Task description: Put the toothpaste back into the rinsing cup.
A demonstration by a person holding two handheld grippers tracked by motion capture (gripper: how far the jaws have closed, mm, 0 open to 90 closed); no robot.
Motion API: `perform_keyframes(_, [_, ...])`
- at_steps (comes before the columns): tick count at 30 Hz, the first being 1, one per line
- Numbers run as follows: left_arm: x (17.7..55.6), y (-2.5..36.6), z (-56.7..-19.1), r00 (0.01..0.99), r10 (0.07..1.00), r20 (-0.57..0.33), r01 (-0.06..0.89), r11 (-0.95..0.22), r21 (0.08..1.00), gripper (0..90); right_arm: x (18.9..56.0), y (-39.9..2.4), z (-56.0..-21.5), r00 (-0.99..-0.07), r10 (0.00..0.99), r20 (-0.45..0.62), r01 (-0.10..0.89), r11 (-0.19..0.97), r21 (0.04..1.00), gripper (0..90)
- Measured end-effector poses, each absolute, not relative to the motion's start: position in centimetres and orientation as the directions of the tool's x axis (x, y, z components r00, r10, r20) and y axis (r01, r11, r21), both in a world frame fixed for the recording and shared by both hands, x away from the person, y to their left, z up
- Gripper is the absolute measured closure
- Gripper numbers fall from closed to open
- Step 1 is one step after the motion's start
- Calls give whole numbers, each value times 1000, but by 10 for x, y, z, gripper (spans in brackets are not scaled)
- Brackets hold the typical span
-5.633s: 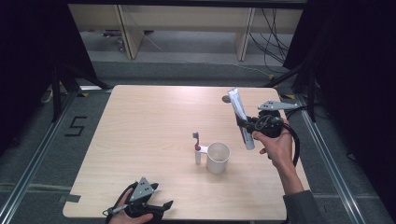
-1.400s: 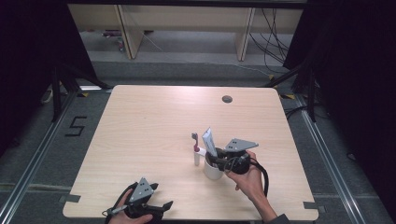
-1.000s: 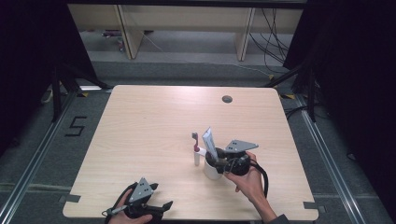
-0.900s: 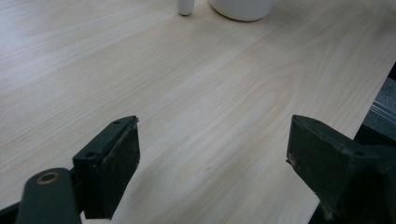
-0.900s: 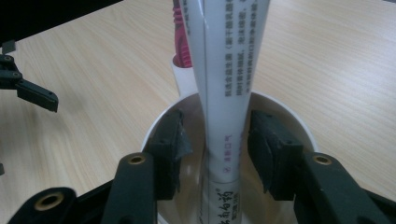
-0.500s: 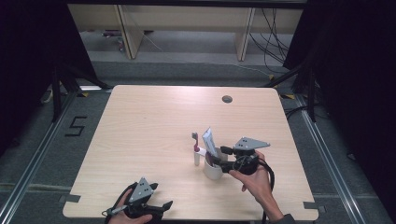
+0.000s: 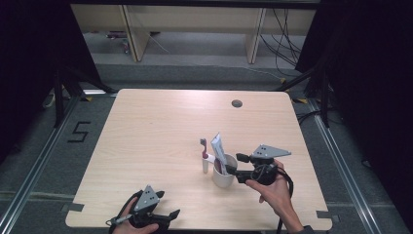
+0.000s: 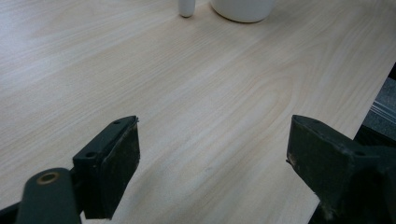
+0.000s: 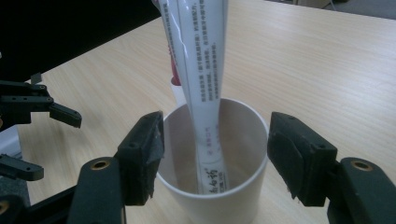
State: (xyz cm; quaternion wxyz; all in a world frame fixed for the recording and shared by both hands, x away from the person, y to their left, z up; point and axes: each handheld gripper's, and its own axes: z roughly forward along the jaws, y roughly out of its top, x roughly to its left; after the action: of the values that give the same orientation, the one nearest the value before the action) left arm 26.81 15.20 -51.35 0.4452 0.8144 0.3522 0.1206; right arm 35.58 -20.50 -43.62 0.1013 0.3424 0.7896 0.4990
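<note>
Right gripper view: right gripper [image 9: 215, 154] stood open, just widened, around cup [image 9: 215, 205] holding tube [image 9: 201, 70]; left gripper [image 8: 212, 163] open.

Right gripper [image 7: 232, 164] jaws just opening; left gripper [image 7: 168, 214] jaws wide.

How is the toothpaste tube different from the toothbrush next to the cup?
The toothpaste tube stands inside the white cup, leaning; the toothbrush stands on the table beside the cup. The tube is wide, flat and white with print; the toothbrush is thin with a reddish head. Both point upward.
</note>
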Motion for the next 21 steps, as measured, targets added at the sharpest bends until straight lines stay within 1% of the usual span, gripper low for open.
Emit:
perform_keyframes(1, [268,152,-513,721,683,-114,465,-357,810,166,353,-207,-435,-730,657,189,452,257,854,372])
perform_keyframes(2, [268,152,-513,724,680,-116,466,-359,808,166,355,-209,-436,-741,645,186,439,255,862,371])
perform_keyframes(4, [268,152,-513,721,682,-119,469,-354,809,166,354,-215,-435,-735,658,168,430,260,865,369])
perform_keyframes(6, [268,152,-514,724,680,-118,465,-355,811,166,351,-218,-435,-712,671,207,467,232,853,367])
perform_keyframes(9, [269,152,-513,721,683,-119,468,-353,810,166,352,-226,-436,-721,671,172,441,253,861,368])
perform_keyframes(10, [268,152,-513,720,683,-119,469,-353,809,166,350,-226,-437,-709,677,196,460,234,856,368])
perform_keyframes(11, [268,151,-514,721,683,-122,468,-349,812,166,351,-228,-437,-707,681,193,460,235,856,368])
perform_keyframes(12, [268,152,-513,723,682,-114,466,-358,809,166,351,-231,-437,-711,684,166,438,245,865,367])
perform_keyframes(13, [268,152,-513,723,681,-117,467,-357,809,166,350,-231,-437,-704,684,192,459,232,858,368])
perform_keyframes(14, [269,151,-514,719,683,-125,468,-343,815,166,350,-234,-436,-705,686,179,454,243,857,368])
perform_keyframes(15, [269,152,-514,719,684,-125,469,-345,813,166,348,-233,-437,-692,689,215,480,218,850,368])
perform_keyframes(16, [268,152,-514,718,686,-120,468,-348,812,166,350,-236,-437,-699,693,178,453,236,860,367])
perform_keyframes(17, [268,152,-513,725,679,-116,463,-356,811,166,348,-237,-437,-690,694,207,475,218,852,367])
perform_keyframes(18, [268,153,-513,724,679,-117,464,-355,812,166,349,-240,-438,-696,698,168,444,235,864,367])
perform_keyframes(20, [269,152,-514,718,685,-126,469,-341,815,166,347,-242,-438,-683,701,205,476,214,853,364])
perform_keyframes(21, [268,152,-514,719,684,-123,468,-346,813,166,348,-246,-438,-688,706,169,457,240,857,362])
